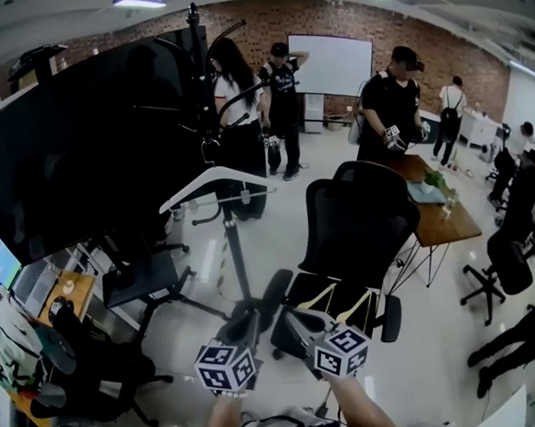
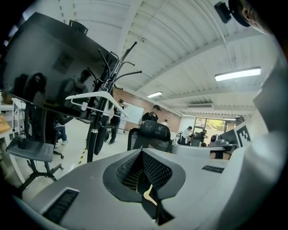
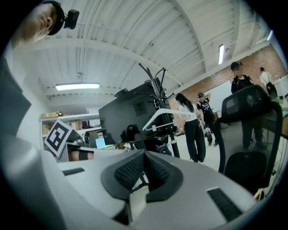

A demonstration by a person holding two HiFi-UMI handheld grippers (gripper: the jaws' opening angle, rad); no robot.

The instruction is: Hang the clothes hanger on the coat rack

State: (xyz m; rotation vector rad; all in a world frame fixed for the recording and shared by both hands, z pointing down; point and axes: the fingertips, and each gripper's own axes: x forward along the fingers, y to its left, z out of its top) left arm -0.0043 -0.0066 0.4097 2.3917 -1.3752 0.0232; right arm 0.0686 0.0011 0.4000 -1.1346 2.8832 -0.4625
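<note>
Brick-walled office; hanger (image 1: 212,171) on coat rack (image 1: 236,253); left gripper (image 2: 141,157), right gripper (image 3: 144,158) jaws clenched.

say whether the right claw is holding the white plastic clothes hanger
No, the white plastic clothes hanger hangs on the black metal coat rack, apart from the right claw, which is shut and empty.

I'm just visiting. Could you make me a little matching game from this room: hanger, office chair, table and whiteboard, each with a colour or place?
1 hanger
2 office chair
3 table
4 whiteboard

A brown wood
B on the brick wall
C white, hung on the coat rack
D black, mid-floor

Pairs: 1-C, 2-D, 3-A, 4-B
</note>
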